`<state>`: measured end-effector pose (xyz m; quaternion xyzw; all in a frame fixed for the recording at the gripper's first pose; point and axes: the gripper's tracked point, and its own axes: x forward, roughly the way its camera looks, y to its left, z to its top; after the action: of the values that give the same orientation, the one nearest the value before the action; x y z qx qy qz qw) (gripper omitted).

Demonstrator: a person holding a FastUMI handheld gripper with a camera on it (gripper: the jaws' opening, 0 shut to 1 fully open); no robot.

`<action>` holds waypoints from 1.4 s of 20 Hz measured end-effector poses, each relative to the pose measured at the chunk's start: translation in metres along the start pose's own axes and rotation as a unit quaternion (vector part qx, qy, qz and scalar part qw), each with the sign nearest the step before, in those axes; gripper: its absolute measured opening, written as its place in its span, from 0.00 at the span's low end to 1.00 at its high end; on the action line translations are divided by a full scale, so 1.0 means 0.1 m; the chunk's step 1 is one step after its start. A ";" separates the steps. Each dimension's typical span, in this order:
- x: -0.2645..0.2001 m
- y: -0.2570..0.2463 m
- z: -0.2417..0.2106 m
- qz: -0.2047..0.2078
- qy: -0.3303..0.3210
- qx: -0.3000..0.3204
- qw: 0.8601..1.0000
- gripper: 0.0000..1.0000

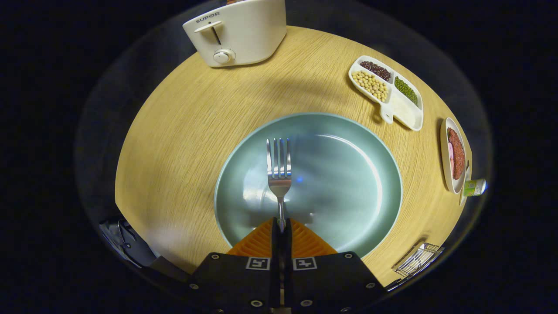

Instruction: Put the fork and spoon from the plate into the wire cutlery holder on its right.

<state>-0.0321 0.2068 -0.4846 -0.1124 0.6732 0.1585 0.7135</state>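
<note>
A silver fork (279,168) points its tines away from me over the pale green plate (348,192). My gripper (281,226) is shut on the fork's handle, both fingers pressed against it just behind the neck. The fork seems lifted a little above the plate, with its reflection in the glaze below. The wire cutlery holder (417,259) sits on the table to the right of the plate, near my fingers' right side, with metal cutlery lying in it.
A white toaster (237,35) stands at the far side of the round wooden table (174,131). A divided white dish of beans (386,91) lies far right, and a small dish of reddish food (454,155) with a little green-labelled jar (474,187) lies beyond the holder.
</note>
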 end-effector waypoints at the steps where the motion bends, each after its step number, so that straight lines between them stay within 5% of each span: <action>1: -0.06 -0.03 0.01 0.001 -0.012 0.009 1.000 0.04; 9: -0.93 -0.60 -0.10 -0.001 -0.111 0.108 0.988 0.04; 17: -1.52 -1.69 -1.12 -0.062 -0.131 0.228 0.963 0.04; 23: -1.46 -2.28 -1.88 -0.096 -0.088 0.276 0.952 0.04; 28: -1.36 -2.48 -2.06 -0.108 -0.074 0.279 0.951 0.07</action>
<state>-0.1350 -0.1096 -0.3763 0.0312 0.6196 -0.1052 0.7772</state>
